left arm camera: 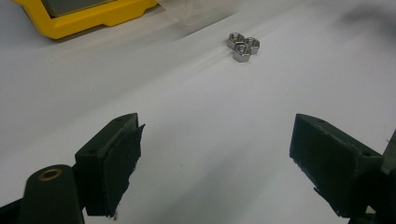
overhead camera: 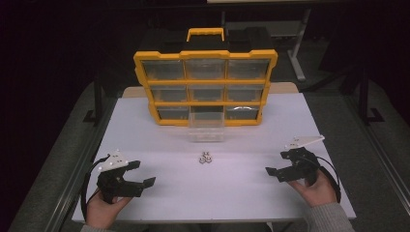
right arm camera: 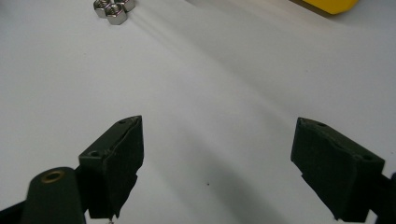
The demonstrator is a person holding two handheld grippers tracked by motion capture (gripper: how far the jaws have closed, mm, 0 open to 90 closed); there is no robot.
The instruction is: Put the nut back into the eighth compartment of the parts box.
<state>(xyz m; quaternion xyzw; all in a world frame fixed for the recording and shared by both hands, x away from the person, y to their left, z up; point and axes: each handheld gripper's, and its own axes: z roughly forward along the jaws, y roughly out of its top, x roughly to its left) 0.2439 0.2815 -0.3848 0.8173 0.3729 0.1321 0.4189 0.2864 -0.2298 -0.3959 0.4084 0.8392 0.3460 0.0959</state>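
Three steel hex nuts [overhead camera: 206, 157]: clustered, touching, mid-surface [overhead camera: 241, 193], just before pulled-out clear drawer [overhead camera: 206, 126] of yellow organiser [overhead camera: 205, 87]. Left hand-held gripper [overhead camera: 144, 173], right hand-held gripper [overhead camera: 273, 163]: both released, empty, flanking nuts, well apart

Shiny metal nuts [overhead camera: 206, 157], matt table [overhead camera: 241, 193]

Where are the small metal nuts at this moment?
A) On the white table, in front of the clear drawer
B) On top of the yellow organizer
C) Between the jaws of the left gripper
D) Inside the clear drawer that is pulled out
A: the nuts lie bunched on the white table, just in front of the pulled-out clear drawer, apart from both grippers.
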